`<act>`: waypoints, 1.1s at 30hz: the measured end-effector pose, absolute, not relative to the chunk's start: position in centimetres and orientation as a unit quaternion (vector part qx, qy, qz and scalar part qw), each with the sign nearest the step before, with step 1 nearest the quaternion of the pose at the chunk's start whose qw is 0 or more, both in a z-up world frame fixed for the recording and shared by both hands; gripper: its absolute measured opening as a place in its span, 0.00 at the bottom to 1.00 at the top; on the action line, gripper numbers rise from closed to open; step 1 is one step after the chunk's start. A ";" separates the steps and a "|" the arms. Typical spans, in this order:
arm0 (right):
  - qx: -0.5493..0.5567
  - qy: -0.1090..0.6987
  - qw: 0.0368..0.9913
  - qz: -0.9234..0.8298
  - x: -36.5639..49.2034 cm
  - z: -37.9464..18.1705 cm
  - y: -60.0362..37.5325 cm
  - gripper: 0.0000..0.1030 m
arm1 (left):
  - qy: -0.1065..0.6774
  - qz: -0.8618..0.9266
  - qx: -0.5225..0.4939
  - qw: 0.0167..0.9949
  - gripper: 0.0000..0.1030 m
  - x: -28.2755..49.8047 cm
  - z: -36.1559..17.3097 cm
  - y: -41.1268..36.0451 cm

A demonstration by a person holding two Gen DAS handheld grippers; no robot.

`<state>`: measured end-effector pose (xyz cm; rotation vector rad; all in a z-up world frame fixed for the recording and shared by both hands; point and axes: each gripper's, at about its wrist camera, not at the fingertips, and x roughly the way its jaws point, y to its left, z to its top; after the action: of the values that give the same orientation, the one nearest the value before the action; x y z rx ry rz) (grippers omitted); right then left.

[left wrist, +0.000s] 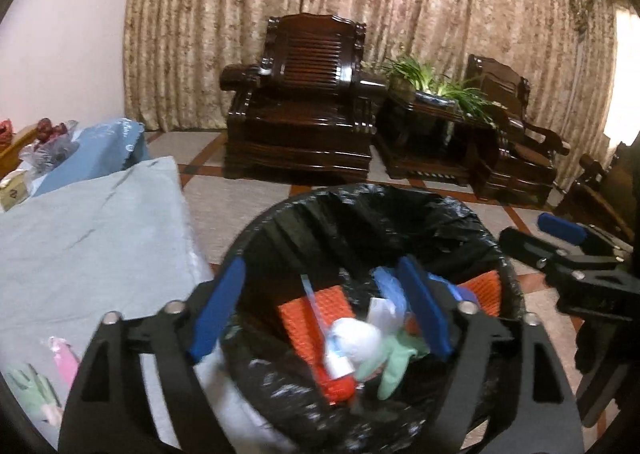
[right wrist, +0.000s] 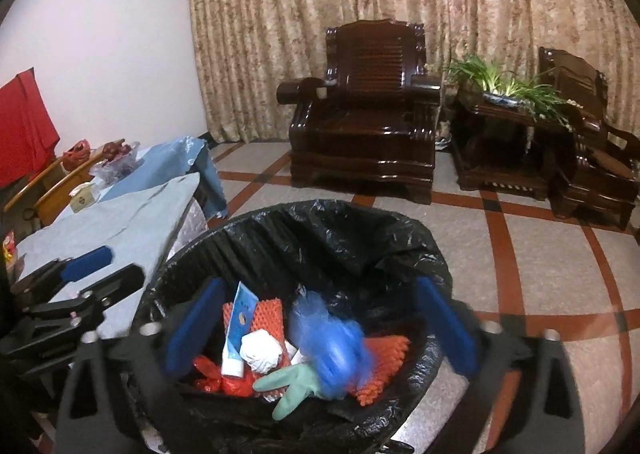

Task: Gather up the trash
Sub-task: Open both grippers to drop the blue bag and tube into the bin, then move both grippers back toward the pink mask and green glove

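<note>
A round bin lined with a black bag stands on the floor beside the table. Inside lie orange foam netting, a white-and-blue tube, a crumpled white paper ball, a green glove and a blurred blue plastic bag. My left gripper is open and empty above the bin. My right gripper is open above the bin, with the blue bag between its fingers, apparently loose.
A table under a light blue cloth stands left of the bin, with a green glove and a pink item on it. Dark wooden armchairs and a plant stand line the curtained wall.
</note>
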<state>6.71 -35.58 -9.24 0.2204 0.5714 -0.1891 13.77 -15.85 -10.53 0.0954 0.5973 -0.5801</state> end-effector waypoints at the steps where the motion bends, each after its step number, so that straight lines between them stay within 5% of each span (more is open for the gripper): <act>1: 0.109 0.282 0.949 -0.090 6.7 -9.2 -35.4 0.94 | 0.287 -0.274 0.047 0.917 0.84 13.7 -10.3 -15.3; 33: 0.052 0.281 0.953 0.098 12.0 -7.8 -16.3 0.94 | 0.267 -0.042 0.011 0.963 0.88 10.8 -7.1 7.8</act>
<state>11.98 -16.33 -7.81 0.1061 0.5708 0.1983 10.75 7.83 -7.10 0.0213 0.5408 -0.0850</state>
